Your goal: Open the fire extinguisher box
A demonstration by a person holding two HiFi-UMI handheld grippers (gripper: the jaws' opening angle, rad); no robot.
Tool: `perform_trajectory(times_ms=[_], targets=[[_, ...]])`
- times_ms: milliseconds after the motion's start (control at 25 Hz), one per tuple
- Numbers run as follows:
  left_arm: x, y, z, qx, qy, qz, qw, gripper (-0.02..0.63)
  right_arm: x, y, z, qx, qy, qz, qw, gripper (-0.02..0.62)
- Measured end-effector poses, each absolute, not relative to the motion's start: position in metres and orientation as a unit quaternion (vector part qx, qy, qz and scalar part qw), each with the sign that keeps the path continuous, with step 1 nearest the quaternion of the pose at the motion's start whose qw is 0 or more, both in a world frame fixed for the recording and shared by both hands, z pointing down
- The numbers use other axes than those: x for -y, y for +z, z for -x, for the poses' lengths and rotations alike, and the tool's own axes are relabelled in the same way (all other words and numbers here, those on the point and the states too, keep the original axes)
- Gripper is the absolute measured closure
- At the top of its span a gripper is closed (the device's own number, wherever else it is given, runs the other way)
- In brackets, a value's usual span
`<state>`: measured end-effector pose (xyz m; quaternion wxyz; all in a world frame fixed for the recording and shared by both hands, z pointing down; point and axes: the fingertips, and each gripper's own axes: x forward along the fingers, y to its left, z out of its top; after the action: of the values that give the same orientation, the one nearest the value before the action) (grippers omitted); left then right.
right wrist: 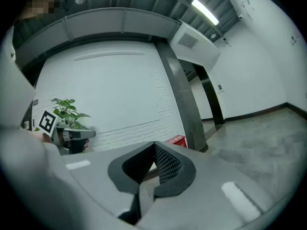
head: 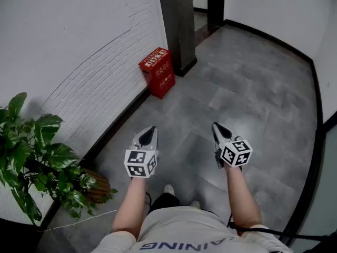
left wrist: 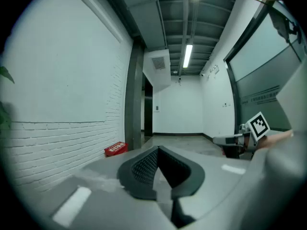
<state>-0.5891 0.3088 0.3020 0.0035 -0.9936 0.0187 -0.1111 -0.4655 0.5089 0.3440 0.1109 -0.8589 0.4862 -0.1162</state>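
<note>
The red fire extinguisher box [head: 158, 71] stands on the floor against the white brick wall, next to a dark pillar [head: 178, 25], its lid closed. It shows small and far in the left gripper view [left wrist: 115, 148] and just past the jaws in the right gripper view [right wrist: 177, 141]. My left gripper [head: 149, 134] and right gripper [head: 219, 130] hang side by side over the grey floor, well short of the box. Both are shut with nothing between the jaws.
A potted green plant [head: 37, 162] in a woven basket sits by the wall at my left. The grey tiled floor [head: 247, 88] runs ahead to a doorway behind the pillar. A dark baseboard lines the right wall [head: 315, 141].
</note>
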Motion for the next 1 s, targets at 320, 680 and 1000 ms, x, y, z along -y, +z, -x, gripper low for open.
perform_trajectory(times_ms=[320, 680, 1000], targets=[[-0.29, 0.321, 0.501, -0.004, -0.105, 0.994, -0.016, 0.6, -0.489, 0.357, 0.393, -0.488, -0.117, 0.859, 0.099, 0.592], [-0.206, 0.343, 0.341, 0.0, -0.102, 0.993, -0.055, 0.6, -0.414, 0.358, 0.242, -0.477, -0.125, 0.868, 0.067, 0.592], [-0.102, 0.333, 0.23, -0.031, -0.086, 0.993, -0.074, 0.6, -0.325, 0.335, 0.125, -0.492, -0.115, 0.862, 0.046, 0.592]])
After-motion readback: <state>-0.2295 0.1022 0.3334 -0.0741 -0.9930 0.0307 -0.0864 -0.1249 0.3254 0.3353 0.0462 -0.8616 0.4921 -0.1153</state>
